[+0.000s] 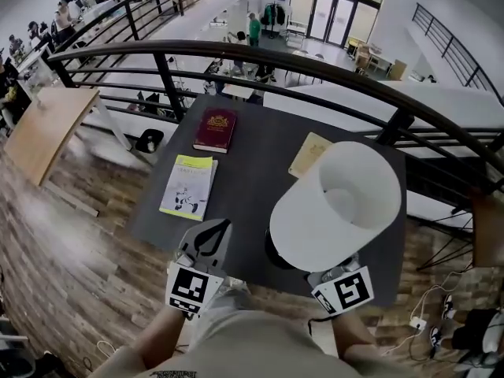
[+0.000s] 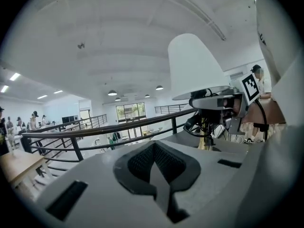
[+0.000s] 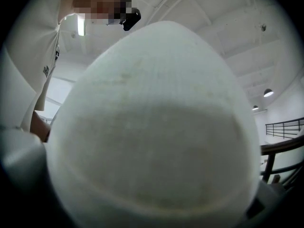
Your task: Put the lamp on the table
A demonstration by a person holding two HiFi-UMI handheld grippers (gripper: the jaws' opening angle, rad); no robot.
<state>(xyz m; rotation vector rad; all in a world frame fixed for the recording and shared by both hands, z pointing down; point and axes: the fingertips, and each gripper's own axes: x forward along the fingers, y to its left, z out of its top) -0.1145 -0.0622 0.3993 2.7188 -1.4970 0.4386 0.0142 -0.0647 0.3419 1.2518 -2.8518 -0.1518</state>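
Your right gripper (image 2: 205, 100) clamps the lamp (image 2: 194, 65) under its shade, over the table (image 1: 252, 172). Your left gripper (image 1: 216, 233) is closed, empty.

The lamp (image 1: 339, 203) had a plain white shade, a brass-gold stem and a black base. The table (image 1: 252, 144) was dark grey. The book (image 1: 215, 129) was maroon with a gold crest, the booklet (image 1: 189, 186) yellow-green and white, the card (image 1: 309, 154) tan. The left gripper (image 1: 213, 235) was pale grey with black pads; its cube and that of the right gripper (image 2: 216, 101) bore black-and-white square markers. The railing (image 1: 236, 51) was black.
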